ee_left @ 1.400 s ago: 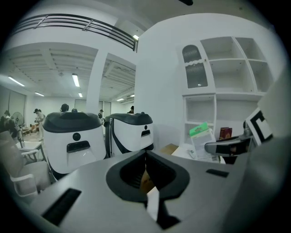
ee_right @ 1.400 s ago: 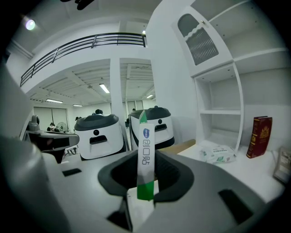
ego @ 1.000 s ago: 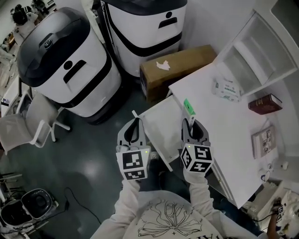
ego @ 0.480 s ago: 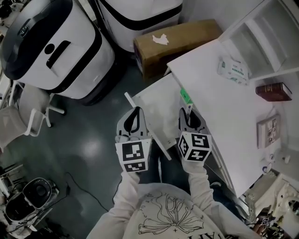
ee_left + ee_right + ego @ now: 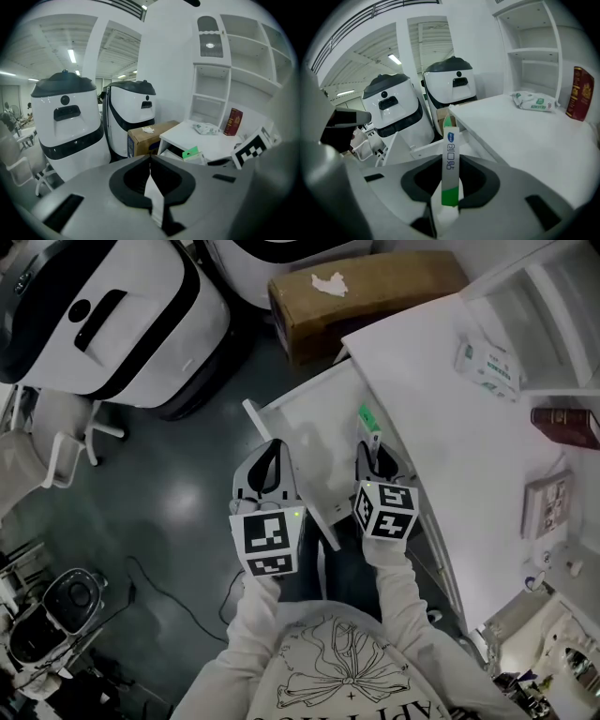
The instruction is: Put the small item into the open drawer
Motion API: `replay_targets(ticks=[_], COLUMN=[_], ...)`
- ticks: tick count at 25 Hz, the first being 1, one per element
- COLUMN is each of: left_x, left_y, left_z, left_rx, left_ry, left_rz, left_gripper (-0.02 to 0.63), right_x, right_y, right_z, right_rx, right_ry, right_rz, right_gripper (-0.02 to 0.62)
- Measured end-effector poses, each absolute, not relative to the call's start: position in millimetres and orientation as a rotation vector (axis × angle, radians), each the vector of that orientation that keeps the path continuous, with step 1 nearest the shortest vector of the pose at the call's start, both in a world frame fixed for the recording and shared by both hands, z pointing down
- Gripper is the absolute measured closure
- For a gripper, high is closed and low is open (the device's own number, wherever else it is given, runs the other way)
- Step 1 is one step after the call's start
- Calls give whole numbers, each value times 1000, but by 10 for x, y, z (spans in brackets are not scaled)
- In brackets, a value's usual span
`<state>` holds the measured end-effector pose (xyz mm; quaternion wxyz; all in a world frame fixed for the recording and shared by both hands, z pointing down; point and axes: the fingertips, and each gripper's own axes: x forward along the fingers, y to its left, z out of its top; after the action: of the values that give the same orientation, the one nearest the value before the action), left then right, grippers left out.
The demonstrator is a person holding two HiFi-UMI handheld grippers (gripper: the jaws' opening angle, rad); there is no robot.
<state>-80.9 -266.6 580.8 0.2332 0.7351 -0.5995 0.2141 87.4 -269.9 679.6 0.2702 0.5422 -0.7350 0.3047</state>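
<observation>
Slim white-and-green box (image 5: 450,159) above open white drawer (image 5: 314,442)

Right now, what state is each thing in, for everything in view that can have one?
Drawer: open, pulled out from under the desk top.
Box: clamped at one end, sticking out past the jaws, not yet in the drawer.
Right gripper: shut on the box.
Left gripper: shut, empty.
Pack: lying flat on the desk.
Book: closed, standing on the desk.
Carton: closed, on the floor.
</observation>
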Motion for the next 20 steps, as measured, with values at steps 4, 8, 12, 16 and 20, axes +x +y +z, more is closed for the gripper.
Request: replay_targets(ticks=[4, 8, 12, 16, 20], left_x=[-789, -777, -765, -775, -791], left_y=[-2693, -2723, -2770, -2844, -2903], left_z=[5950, 6082, 6177, 6213, 6253], left_rx=[2004, 1984, 1972, 1971, 1967], left_ry=[-1632, -1623, -1611, -1610, -1608], left_rz=[604, 615, 618, 615, 615], left_gripper=[600, 600, 600, 600, 600], right_x=[901, 927, 948, 948, 939], right_y=[-2705, -2706, -2716, -2737, -2745], right_z=[7130, 7425, 7675, 7906, 8109], right_rx=[1435, 1404, 1371, 1341, 1302], right_ry=[-1923, -1871, -1820, -1769, -1722], right_rz=[877, 911, 931, 951, 967], right_gripper=[505, 505, 505, 505, 505])
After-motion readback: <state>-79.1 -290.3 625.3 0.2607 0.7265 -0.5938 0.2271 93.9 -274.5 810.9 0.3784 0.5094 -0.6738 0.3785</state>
